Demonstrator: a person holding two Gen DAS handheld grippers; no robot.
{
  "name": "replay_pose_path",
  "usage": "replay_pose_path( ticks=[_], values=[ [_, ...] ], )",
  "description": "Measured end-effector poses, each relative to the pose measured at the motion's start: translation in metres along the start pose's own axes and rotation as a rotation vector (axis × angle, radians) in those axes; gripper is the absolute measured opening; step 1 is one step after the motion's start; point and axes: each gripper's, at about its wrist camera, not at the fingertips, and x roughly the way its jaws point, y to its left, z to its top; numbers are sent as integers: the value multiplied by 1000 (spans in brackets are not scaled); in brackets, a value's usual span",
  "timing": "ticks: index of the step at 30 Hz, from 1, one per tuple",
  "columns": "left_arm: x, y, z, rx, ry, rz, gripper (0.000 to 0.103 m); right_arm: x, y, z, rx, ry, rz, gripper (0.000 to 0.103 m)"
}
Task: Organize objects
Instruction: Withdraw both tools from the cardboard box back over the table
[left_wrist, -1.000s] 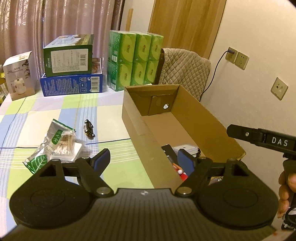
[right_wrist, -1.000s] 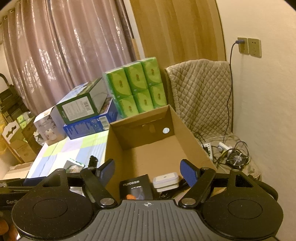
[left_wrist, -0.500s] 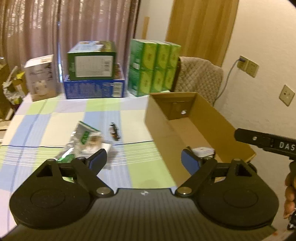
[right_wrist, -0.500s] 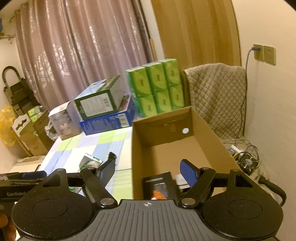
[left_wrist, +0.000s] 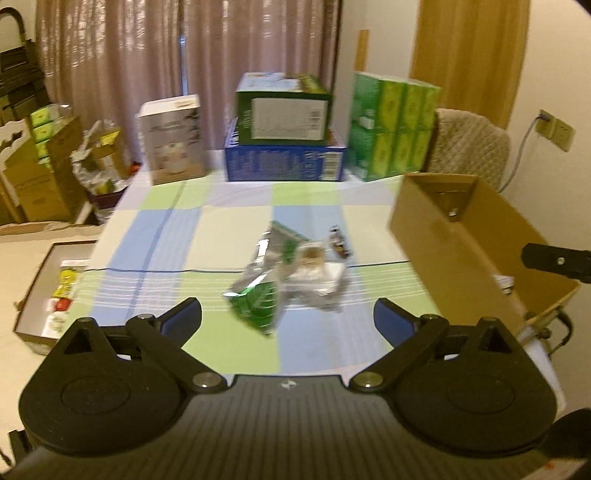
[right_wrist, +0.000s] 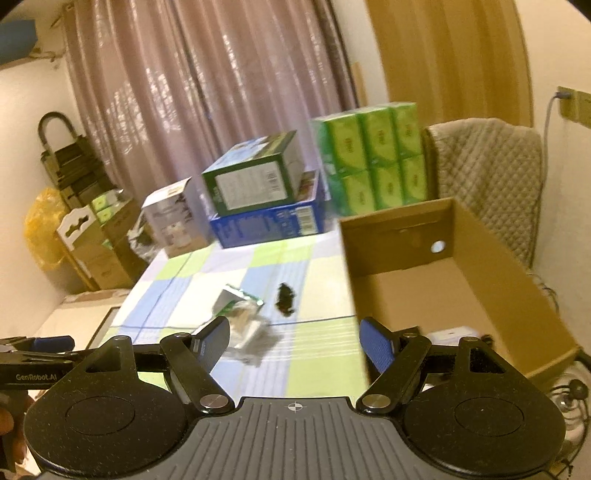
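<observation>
A: What's the surface like?

B: A table (left_wrist: 236, 206) under a checked cloth of green, blue and cream. On its right side stands an open carton (right_wrist: 476, 280), with something white low inside; I can't tell what.

A: And the loose things?

B: A foil packet (left_wrist: 273, 280) lies mid-table, a small dark object (left_wrist: 338, 242) just beside it. Both are blurred.

A: The grippers?

B: Left gripper (left_wrist: 288, 317) and right gripper (right_wrist: 295, 343) hang above the near edge, jaws spread, holding nothing.

A: The room?

B: Boxes (left_wrist: 284, 125) and green packs (left_wrist: 395, 125) line the far edge before pink curtains (right_wrist: 207, 92). A quilted chair (right_wrist: 487, 177) stands by the wall, and a tray (left_wrist: 40, 280) sits on the floor at left.
</observation>
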Motion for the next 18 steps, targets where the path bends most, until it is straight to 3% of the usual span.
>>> replay_pose_path(
  ticks=[10,18],
  values=[
    [17,46,-9,-32,24,35,102,43,37,-12,-66,69,43,75],
    [67,57,-8,-45,54,39,102,97,41,-22,-62,104,66,74]
  ],
)
